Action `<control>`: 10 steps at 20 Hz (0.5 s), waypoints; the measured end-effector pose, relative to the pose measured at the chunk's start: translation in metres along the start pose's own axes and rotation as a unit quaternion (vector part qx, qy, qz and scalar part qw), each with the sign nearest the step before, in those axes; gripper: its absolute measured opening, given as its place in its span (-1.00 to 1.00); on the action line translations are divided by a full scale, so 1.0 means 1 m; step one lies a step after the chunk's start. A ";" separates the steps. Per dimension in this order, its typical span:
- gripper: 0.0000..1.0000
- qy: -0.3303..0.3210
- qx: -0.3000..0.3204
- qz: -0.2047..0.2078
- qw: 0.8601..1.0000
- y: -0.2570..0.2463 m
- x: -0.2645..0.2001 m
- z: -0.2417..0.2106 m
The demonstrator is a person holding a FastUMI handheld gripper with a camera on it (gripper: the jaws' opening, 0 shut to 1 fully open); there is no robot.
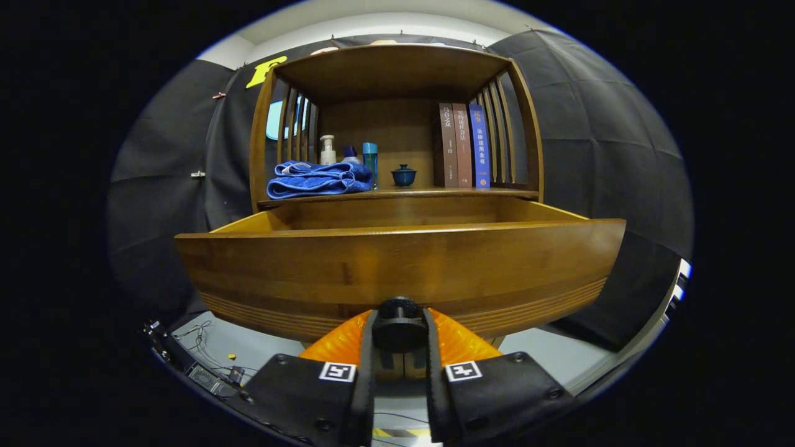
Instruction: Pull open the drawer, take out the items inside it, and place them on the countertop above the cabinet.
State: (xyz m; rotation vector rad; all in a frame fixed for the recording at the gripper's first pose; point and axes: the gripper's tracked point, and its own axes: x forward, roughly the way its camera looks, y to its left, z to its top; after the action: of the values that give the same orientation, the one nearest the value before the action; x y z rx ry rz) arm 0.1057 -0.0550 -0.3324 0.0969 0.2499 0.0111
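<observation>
The wooden drawer [397,261] stands pulled out of the cabinet toward me, its broad front panel close ahead. What lies inside is hidden behind that panel. A dark round knob [398,310] sits at the panel's lower middle, and my gripper [399,323] is shut on it, one finger pressing each side. Above the drawer runs the countertop [428,194], roofed by a shelf frame with slatted sides.
On the countertop lie a folded blue towel [318,179], a white pump bottle [327,150], a teal bottle [370,160], a small lidded blue cup [404,176] and three upright books [464,146]. Cables [205,360] trail on the floor to the lower left.
</observation>
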 end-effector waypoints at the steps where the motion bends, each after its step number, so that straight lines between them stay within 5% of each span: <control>1: -0.04 -0.009 0.006 -0.004 1.000 -0.003 -0.007 0.009; 4: 0.84 -0.021 0.003 -0.007 1.000 -0.007 -0.026 0.037; 10: 0.99 0.007 -0.023 0.002 1.000 -0.011 -0.034 0.109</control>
State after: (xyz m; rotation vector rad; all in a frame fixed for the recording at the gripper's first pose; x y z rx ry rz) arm 0.0998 -0.0773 -0.2195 0.0508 0.2637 0.0226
